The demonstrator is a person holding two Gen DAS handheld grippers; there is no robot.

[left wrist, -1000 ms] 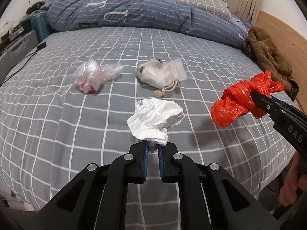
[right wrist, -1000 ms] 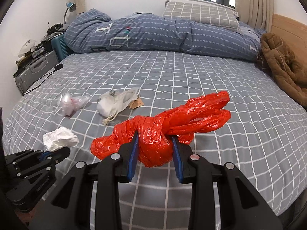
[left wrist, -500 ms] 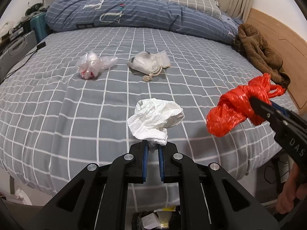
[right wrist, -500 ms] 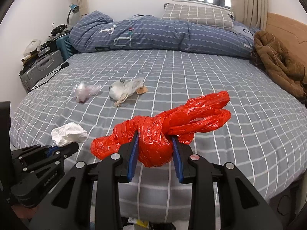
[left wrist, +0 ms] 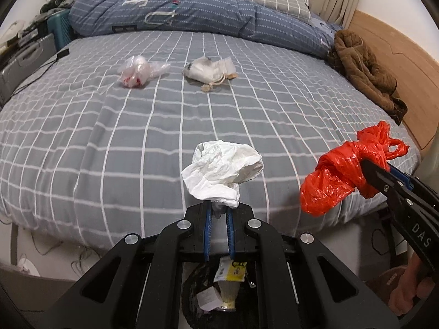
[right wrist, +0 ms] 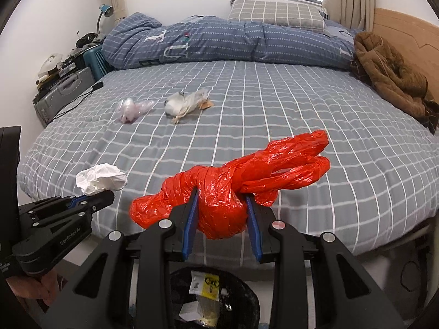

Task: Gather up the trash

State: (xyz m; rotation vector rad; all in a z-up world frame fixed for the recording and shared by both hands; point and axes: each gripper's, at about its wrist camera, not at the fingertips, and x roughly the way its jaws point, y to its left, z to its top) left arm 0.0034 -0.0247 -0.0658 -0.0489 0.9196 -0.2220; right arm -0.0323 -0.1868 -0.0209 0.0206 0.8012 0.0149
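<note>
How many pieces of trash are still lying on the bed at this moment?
2: a crumpled clear plastic bag with red specks toward the far left of the grey checked bed sheet, and a white drawstring pouch just right of it. The two other pieces are held in the grippers, not lying.

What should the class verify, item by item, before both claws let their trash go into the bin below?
1. Left claw shut on the crumpled white paper: ok.
2. Right claw shut on the knotted red plastic bag: ok.
3. Black-lined trash bin open and in sight below both claws: ok.
4. Each load directly above the bin mouth: cannot tell; the bin shows only at the bottom edge of each view.
5. Room left in the bin: cannot tell.
6. Bed cleared: not ok; the clear plastic bag and white drawstring pouch lie on the checked sheet.
</note>
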